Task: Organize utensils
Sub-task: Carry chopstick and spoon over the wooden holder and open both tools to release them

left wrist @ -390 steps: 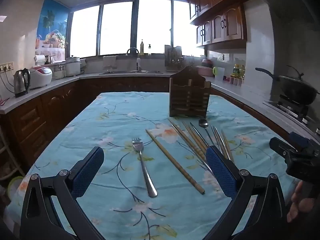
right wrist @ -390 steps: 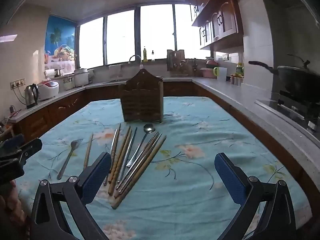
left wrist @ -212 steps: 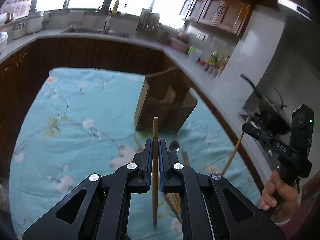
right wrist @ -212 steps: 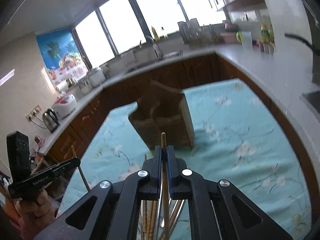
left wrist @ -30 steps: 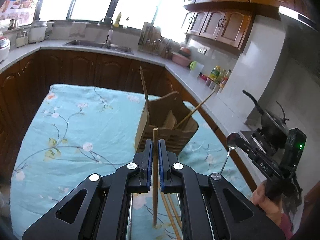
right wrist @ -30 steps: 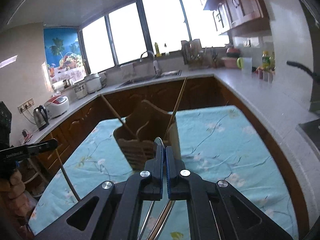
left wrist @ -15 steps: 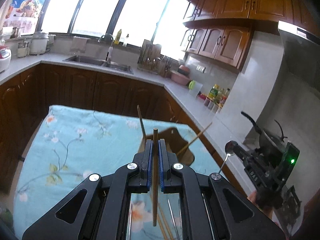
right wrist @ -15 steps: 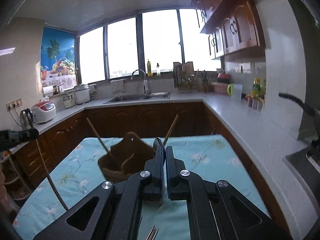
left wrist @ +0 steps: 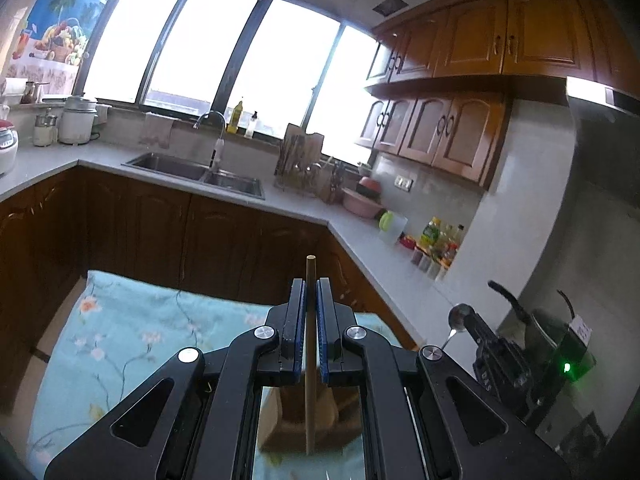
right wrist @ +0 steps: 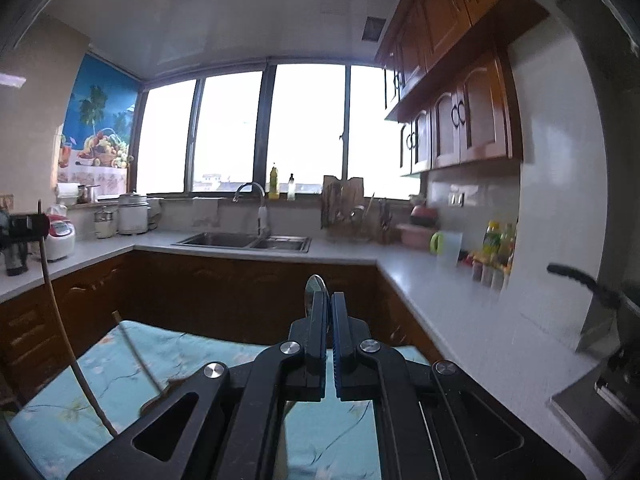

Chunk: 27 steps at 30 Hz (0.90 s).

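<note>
The left gripper (left wrist: 310, 292) pinches a wooden chopstick (left wrist: 310, 344) upright, its lower tip over the wooden holder (left wrist: 308, 412) on the floral tablecloth (left wrist: 120, 344). The right gripper (right wrist: 328, 304) clamps a metal spoon (right wrist: 314, 286), bowl up. Step in hand looks like carrying both to the holder; next, lower each into a slot and release.

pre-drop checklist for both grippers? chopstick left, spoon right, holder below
1. Left gripper shut on chopstick: ok.
2. Chopstick upright, lower tip over the holder: ok.
3. Right gripper shut on spoon: ok.
4. Spoon over the holder: cannot tell, the holder is mostly hidden in the right view.
5. Which compartment is free: cannot tell.
6. Grippers apart: ok.
</note>
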Available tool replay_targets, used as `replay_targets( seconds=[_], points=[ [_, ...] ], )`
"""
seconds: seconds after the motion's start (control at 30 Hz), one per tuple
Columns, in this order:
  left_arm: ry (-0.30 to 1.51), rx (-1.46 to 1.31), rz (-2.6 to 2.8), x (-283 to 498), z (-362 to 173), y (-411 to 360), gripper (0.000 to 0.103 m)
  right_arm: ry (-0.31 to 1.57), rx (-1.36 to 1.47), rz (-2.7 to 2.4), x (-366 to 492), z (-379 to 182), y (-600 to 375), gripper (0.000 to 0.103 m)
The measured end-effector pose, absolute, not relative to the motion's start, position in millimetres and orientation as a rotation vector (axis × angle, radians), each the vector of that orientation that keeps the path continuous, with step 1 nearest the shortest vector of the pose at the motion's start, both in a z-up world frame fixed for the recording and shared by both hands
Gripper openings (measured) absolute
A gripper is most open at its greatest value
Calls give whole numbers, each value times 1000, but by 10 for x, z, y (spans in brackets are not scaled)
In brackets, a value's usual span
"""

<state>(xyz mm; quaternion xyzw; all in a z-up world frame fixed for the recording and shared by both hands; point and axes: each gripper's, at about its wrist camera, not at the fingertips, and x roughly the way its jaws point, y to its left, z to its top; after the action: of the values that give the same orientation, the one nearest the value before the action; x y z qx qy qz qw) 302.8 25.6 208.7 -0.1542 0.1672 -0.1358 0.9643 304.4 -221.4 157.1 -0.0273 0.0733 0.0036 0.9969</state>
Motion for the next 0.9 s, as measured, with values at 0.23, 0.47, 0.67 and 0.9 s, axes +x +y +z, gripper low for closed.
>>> replay_targets(
  seconds=[0.23, 0.47, 0.67, 0.9],
  points=[
    [272, -280, -214, 3305, 1930, 114, 4, 105, -142, -18, 3235, 1459, -2032, 2],
    [337, -295, -204, 3445, 1439, 3, 4, 155, -139, -16, 3270, 1093, -1970, 2],
    [413, -292, -199, 3454, 1068, -16, 5, 197, -135, 2, 3209, 910, -1952, 2],
    [428, -293, -217, 3371, 979, 14, 6, 289, -100, 39, 3240, 784, -2047, 2]
  ],
)
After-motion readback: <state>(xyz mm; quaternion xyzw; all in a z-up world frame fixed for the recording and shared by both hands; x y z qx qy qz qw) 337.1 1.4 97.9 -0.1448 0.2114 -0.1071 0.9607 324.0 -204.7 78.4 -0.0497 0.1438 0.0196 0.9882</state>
